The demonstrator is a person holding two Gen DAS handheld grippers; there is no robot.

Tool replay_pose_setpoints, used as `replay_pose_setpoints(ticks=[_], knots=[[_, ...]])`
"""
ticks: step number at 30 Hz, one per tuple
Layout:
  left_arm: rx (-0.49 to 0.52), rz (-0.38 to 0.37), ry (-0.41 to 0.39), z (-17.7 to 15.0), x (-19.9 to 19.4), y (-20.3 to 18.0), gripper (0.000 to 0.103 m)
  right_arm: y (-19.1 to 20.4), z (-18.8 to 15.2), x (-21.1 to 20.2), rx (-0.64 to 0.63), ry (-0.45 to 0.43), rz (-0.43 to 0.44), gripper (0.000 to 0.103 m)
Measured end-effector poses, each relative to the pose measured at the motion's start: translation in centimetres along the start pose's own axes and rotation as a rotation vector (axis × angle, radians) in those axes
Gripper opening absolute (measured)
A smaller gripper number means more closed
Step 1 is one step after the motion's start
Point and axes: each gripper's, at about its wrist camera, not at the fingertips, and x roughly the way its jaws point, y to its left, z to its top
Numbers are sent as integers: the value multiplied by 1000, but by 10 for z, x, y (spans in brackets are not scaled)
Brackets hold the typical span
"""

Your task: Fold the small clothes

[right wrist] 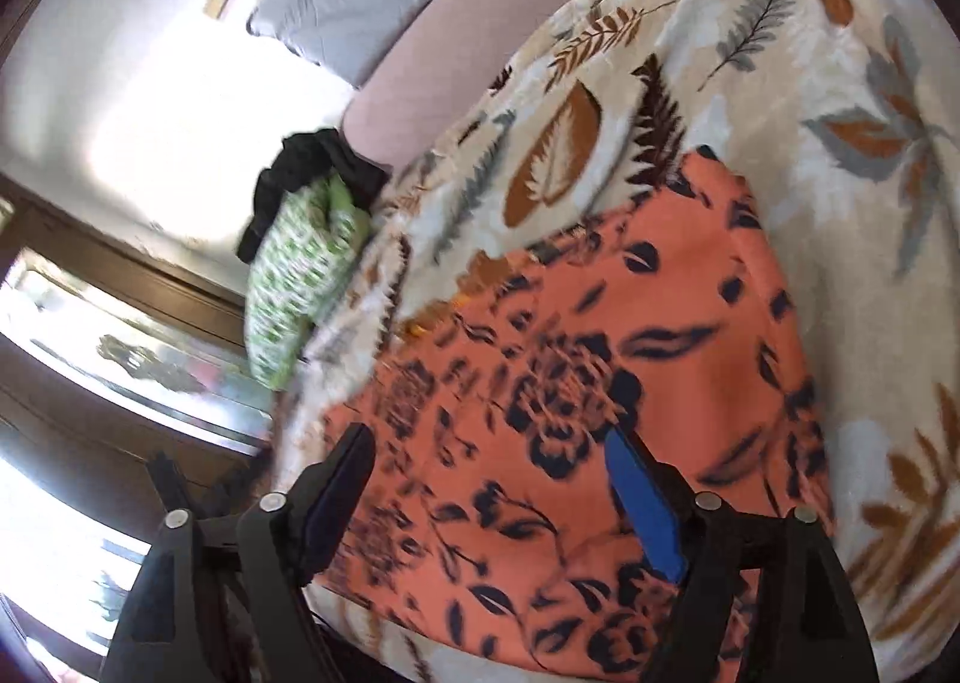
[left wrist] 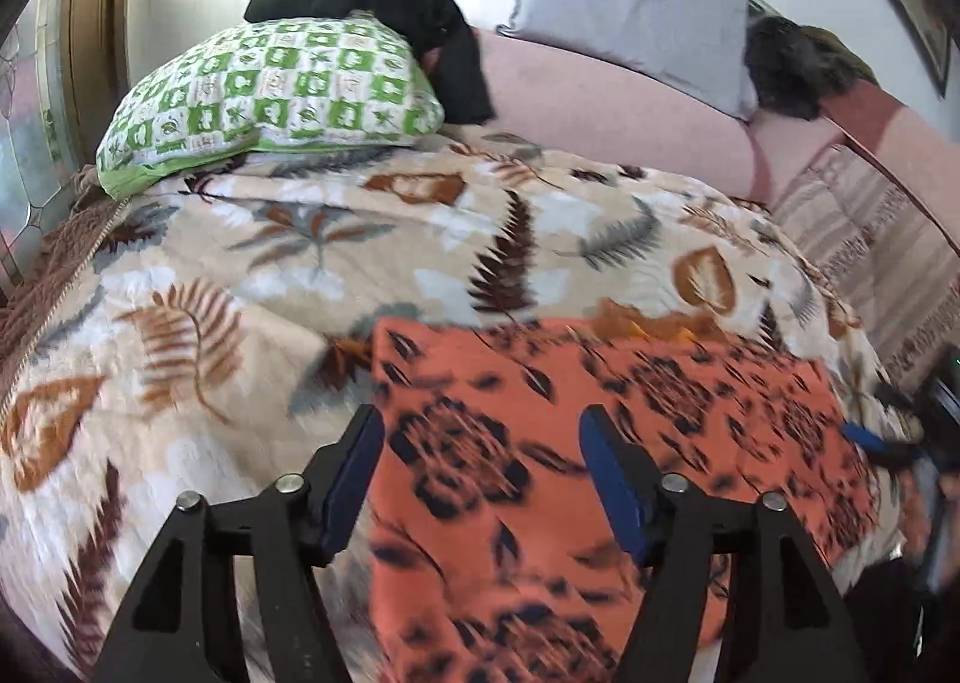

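Left wrist: orange floral garment [left wrist: 600,443] flat on blanket [left wrist: 240,275]; no legible writing

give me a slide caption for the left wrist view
Open left gripper above an orange floral garment spread on a leaf-print blanket.

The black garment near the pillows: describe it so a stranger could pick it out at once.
Start from the leaf-patterned blanket that covers the bed and follow it to the far end, where a green-and-white checked pillow lies. The black garment is crumpled over that pillow's top edge, trailing down against the pink bolster. It is plain black, unlike the orange flowered cloth nearby.
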Motion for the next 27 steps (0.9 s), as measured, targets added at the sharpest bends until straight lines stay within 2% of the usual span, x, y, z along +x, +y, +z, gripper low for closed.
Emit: replay_pose_setpoints(ticks=[1, 2, 3, 4, 5, 6, 8, 10, 12, 14, 17, 19, 24, 26, 27], knots=[[1, -8, 9, -10, -1, -8, 79, -10, 8, 4, 15, -9, -37, 85], [7, -8, 23, -21, 1, -15, 80, -29, 15, 9, 71, -16, -107, 84], [19, -2, 50, -34, 4, -22, 80, -46, 18, 10, 145, -20, -136, 84], [37, 6, 84, -44, 8, -27, 80, -57, 15, 0, 237, -57, -85, 82], [59, 13, 105, -54, 11, -33, 80, -54, 11, -12, 270, -88, -56, 83], [70, 20, 106, -63, 13, -37, 80, -43, 4, -26, 241, -110, -46, 83], [70, 26, 110, -72, 13, -43, 80, -14, -19, -53, 141, -132, -13, 85], [53, 8, 111, -74, 14, -49, 80, 5, -56, -78, 107, -109, 7, 89], [50, 3, 104, -71, 14, -56, 80, 4, -93, -91, 152, -91, 9, 89], [51, 6, 98, -68, 15, -62, 80, -10, -129, -90, 249, -53, 21, 89], [38, -1, 106, -69, 15, -67, 80, -37, -159, -76, 370, -34, 30, 89], [32, 2, 97, -70, 12, -67, 80, -52, -156, -70, 416, -52, 70, 89], [-8, 18, 76, -69, 6, -62, 80, -69, -125, -72, 482, -177, 52, 89], [-22, 26, 74, -67, 7, -61, 80, -71, -115, -69, 469, -190, 60, 89], [-26, 28, 78, -66, 10, -61, 80, -73, -112, -67, 465, -190, 28, 89]])
